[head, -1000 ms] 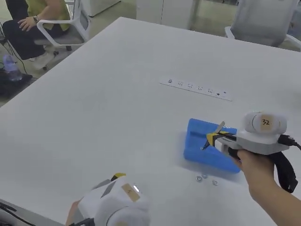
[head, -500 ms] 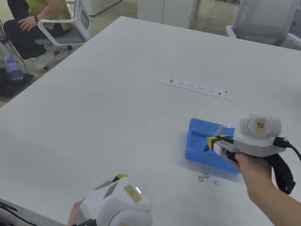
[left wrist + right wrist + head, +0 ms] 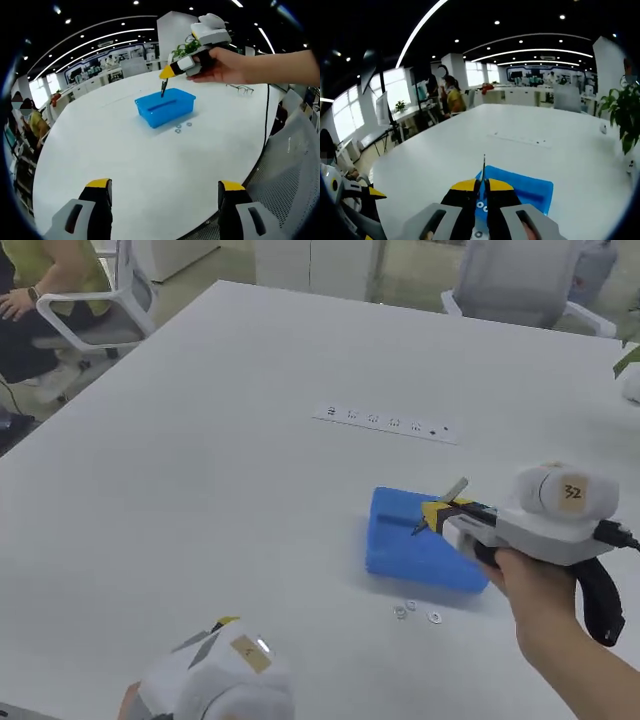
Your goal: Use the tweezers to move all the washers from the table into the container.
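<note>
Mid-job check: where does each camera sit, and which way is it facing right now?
Head view: on the headset, looking down at the blue container, washers, right gripper and left gripper; a hand shows.
Left gripper view: low over the table, facing the container and right gripper; own jaws open.
Right gripper view: above the container, facing along the tweezers; own jaws shut on them.
Shared: all three see the container.

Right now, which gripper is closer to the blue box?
Right. The right gripper hangs just above the blue box, its fingers pinching the tweezers. The left gripper is far back near the edge of the table, fingers open.
</note>
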Demonstrator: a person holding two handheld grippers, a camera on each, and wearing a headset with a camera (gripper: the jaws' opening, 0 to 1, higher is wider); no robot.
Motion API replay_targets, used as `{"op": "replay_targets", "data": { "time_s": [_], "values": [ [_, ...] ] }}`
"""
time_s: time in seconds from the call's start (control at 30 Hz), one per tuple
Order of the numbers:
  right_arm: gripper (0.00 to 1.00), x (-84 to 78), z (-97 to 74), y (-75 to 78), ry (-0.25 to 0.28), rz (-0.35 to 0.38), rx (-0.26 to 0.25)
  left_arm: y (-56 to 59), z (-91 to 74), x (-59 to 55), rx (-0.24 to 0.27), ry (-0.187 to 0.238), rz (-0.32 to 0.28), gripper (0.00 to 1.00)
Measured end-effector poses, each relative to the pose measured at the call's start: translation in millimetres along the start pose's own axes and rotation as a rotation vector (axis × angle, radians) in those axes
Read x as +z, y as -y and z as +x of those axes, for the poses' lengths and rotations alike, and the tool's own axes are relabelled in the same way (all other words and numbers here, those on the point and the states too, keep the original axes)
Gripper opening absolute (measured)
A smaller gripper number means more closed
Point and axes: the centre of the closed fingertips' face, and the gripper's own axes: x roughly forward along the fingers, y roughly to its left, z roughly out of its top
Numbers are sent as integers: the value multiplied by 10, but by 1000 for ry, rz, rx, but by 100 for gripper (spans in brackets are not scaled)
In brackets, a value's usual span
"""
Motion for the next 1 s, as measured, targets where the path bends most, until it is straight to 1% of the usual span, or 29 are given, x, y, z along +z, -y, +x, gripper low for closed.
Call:
{"op": "replay_targets", "data": {
  "time_s": [0.03, 0.1, 0.13, 0.2, 0.33, 0.43, 0.47, 0.53, 0.6, 0.67, 0.7, 0.73, 0.83, 1.0],
  "values": [
    [3, 9, -42, -31, 14, 8, 10, 5, 3, -9, -3, -5, -1, 90],
    [3, -8, -90, -61, 23, 35, 21, 4, 5, -12, -1, -7, 6, 90],
    [3, -32, -123, -76, 27, 55, 25, 6, 4, -12, 0, -7, 11, 89],
    [3, -91, -162, -89, 28, 60, 24, 5, 7, -22, 1, -12, 13, 89],
    [3, -242, -202, -82, 12, 69, 6, -7, -1, -12, 8, -7, 11, 89],
    [3, -369, -210, -72, -6, 69, 3, 11, 7, -32, -2, -18, 12, 90],
    [3, -428, -213, -81, -19, 63, 6, 15, 10, -34, -2, -19, 13, 90],
    [3, -515, -198, -78, -35, 73, 19, 17, 13, -37, -2, -21, 20, 90],
    [3, -580, -180, -79, -49, 80, 16, 26, 21, -57, -9, -33, 16, 90],
    [3, -640, -156, -72, -63, 76, 15, 28, 21, -58, -10, -35, 18, 90],
    [3, -668, -141, -75, -69, 78, 15, 44, 21, -52, -19, -33, 15, 90],
    [3, -688, -123, -74, -75, 80, 17, 58, 22, -47, -27, -31, 10, 91],
    [3, -748, -79, -100, -93, 86, 26, 46, 25, -66, -20, -42, 16, 91],
    [3, -822, -38, -112, -115, 62, 25, 47, 25, -73, -18, -47, 15, 91]
  ]
}}
